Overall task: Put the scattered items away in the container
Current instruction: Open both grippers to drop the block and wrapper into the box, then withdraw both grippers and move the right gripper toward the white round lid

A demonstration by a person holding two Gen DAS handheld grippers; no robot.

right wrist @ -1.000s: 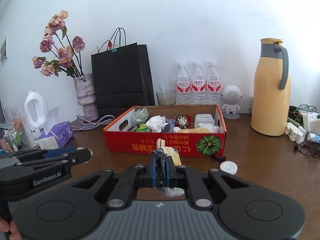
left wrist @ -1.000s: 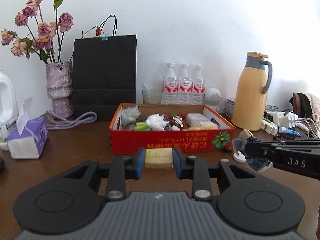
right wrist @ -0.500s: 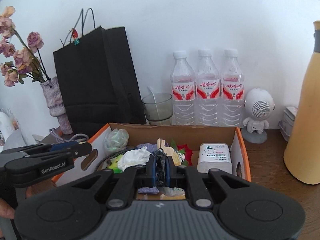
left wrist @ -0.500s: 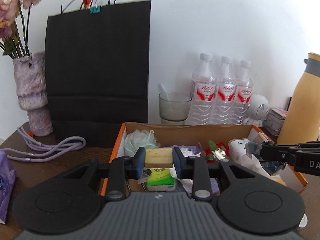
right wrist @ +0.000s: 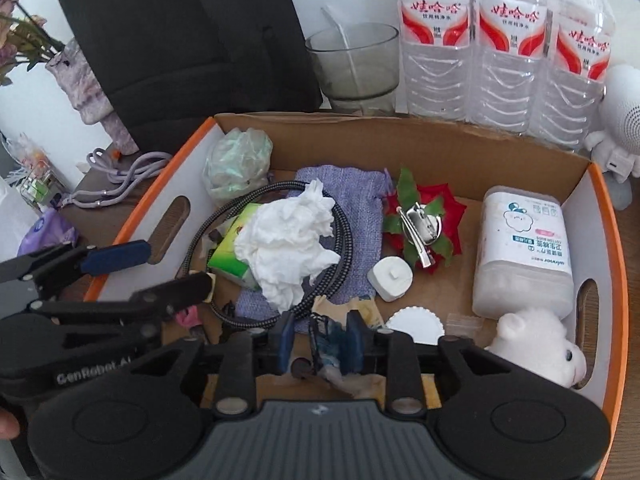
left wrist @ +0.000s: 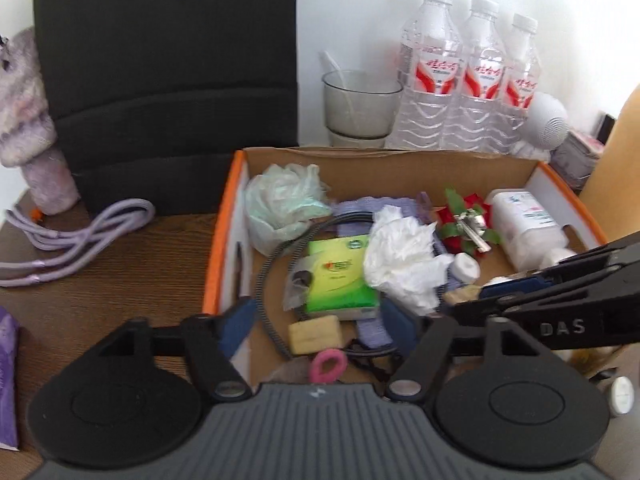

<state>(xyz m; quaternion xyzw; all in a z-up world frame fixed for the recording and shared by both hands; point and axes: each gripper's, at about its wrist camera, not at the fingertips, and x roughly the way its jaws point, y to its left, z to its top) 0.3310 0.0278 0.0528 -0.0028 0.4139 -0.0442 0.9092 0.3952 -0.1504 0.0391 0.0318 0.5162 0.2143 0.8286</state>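
1. Far left, outside the box: the purple cord (left wrist: 76, 228) coiled on the table (left wrist: 120, 280) beside the vase (left wrist: 32, 120), with the black paper bag (left wrist: 168, 60) behind. We judge the cord limp and light; none of it blocks the drop.
2. Our left gripper (left wrist: 316, 328) hangs over the near-left corner of the cardboard box (left wrist: 224, 236), its jaws opening. The yellow block (left wrist: 316, 334) lies on the box floor between them, and neither pad touches it. It looks firm and light, best taken by its 2 flat long faces.
3. Box middle: a green tissue pack (left wrist: 340, 276), crumpled white tissue (right wrist: 288, 240), a braided black cable (right wrist: 344, 236) looped over a purple pouch (right wrist: 356, 196), and a pink ring (left wrist: 326, 364) at the near edge. All soft or springy; the cable loop could snag a pad on the way out.
4. Our right gripper (right wrist: 320, 340) hangs low over the near middle of the box, jaws opening. A small dark-blue crumpled item (right wrist: 326, 344) sits in the gap; blur hides whether a pad touches it. It looks soft and feather-light, so it may cling.
5. Right: a red flower clip (right wrist: 420, 224), a white cap (right wrist: 394, 278), a white jar (right wrist: 520, 248) on its side and a white plush toy (right wrist: 540, 344).
6. Behind the box, a glass (right wrist: 356, 68) and 3 water bottles (right wrist: 500, 40) stand close; a high swing could tip them.
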